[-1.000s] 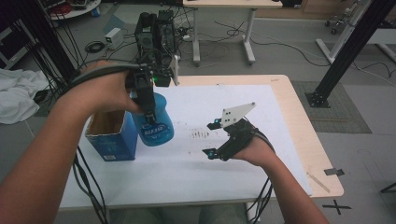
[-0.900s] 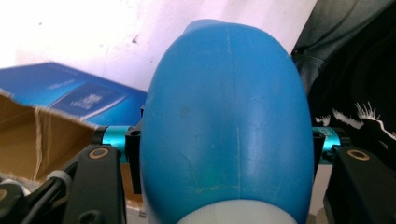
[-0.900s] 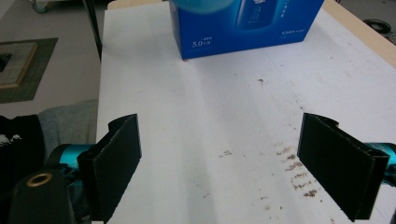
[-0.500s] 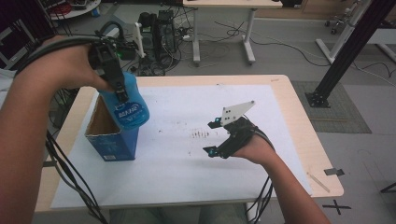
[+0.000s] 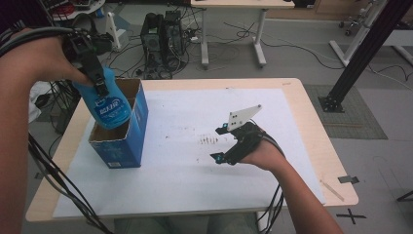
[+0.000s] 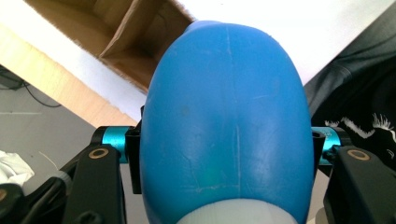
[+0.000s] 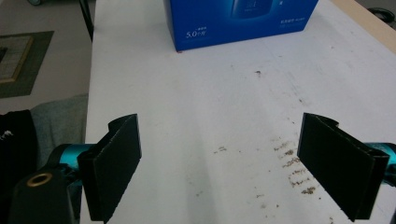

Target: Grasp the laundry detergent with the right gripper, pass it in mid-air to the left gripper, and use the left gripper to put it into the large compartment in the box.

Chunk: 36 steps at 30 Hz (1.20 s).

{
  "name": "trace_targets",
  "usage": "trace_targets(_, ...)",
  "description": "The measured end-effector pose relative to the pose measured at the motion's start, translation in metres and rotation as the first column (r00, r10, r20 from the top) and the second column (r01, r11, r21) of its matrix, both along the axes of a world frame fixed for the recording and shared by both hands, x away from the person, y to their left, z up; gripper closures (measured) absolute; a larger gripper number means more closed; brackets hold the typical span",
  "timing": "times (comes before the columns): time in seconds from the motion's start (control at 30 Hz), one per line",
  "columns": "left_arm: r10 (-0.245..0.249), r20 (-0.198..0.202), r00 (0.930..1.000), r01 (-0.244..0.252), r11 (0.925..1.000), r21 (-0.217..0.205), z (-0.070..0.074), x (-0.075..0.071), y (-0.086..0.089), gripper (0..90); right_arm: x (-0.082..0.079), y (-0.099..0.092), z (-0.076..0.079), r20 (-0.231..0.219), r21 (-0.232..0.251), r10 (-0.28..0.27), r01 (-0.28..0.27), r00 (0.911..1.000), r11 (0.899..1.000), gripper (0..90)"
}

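Observation:
A blue plastic bottle [image 5: 108, 106] with a white label hangs base-down over the open top of a blue cardboard box [image 5: 125, 141] at the table's left. My left gripper [image 5: 99, 82] is shut on the bottle's upper part; in the left gripper view the bottle [image 6: 226, 126] sits between the two jaws, and the box's brown inside [image 6: 140, 42] lies beyond it. My right gripper [image 5: 220, 144] rests low over the white sheet near the table's middle, open, with nothing between its fingers [image 7: 114, 163]. Ahead of it stands the blue box [image 7: 238, 21].
A white sheet [image 5: 195, 161] covers most of the wooden table [image 5: 311, 122] and bears small brown specks [image 5: 209, 140] near the right gripper. Cables hang off the table's left front. Computer towers [image 5: 160, 36] and another table stand on the floor behind.
My left hand has carried the bottle leftward and a little up, from in front of the box to above its open top. The right gripper has stayed put.

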<state>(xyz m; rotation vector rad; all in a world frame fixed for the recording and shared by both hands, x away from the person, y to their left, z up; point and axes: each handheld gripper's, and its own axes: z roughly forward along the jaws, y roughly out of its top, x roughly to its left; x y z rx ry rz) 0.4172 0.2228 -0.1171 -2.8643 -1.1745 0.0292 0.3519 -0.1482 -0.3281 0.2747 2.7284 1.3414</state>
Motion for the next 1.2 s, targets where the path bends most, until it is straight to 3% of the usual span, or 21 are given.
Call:
trace_targets(0.2,0.031,0.001,0.9995,-0.032,0.9995,0.006,-0.005,0.008,0.008,39.8,0.001,0.001,-0.004,-0.005,-0.008,-0.007,0.007,1.0000,1.000,12.8)
trace_targets(0.47,0.025,-0.020,0.9995,-0.025,0.9994,0.023,-0.020,0.017,0.013,39.8,0.002,0.001,-0.005,-0.002,-0.011,-0.004,0.004,1.0000,1.000,12.8)
trace_targets(0.5,0.022,-0.009,0.9997,-0.022,0.9993,0.030,-0.023,0.018,0.014,39.8,0.002,0.001,-0.005,0.005,-0.013,0.000,0.000,1.0000,1.000,12.8)
trace_targets(0.57,0.005,-0.031,0.9995,-0.004,0.9996,0.027,-0.030,0.021,0.015,39.8,0.003,0.001,-0.005,0.005,-0.014,0.000,0.000,1.0000,1.000,12.8)
trace_targets(0.6,0.020,-0.025,0.9995,-0.019,0.9996,0.020,-0.035,0.021,0.014,39.8,0.002,0.001,-0.005,0.005,-0.017,0.002,-0.002,1.0000,1.000,12.8)
trace_targets(0.63,-0.009,-0.039,0.9992,0.011,0.9992,0.038,-0.037,0.023,0.015,39.8,0.002,0.001,-0.005,0.004,-0.016,0.000,0.000,1.0000,1.000,12.8)
trace_targets(0.7,-0.001,-0.030,0.9996,0.002,0.9995,0.032,-0.047,0.023,0.014,39.8,0.001,0.001,-0.005,0.004,-0.031,0.000,0.000,1.0000,1.000,12.8)
trace_targets(0.9,-0.016,-0.057,0.9983,0.017,0.9997,0.019,-0.075,0.026,0.017,39.8,-0.001,0.002,-0.005,0.004,-0.032,0.003,-0.003,1.0000,0.999,12.8)
trace_targets(1.2,-0.053,-0.072,0.9960,0.055,0.9978,0.036,-0.119,0.028,0.017,39.8,-0.001,0.002,-0.005,0.006,-0.031,0.004,-0.004,1.0000,1.000,12.8)
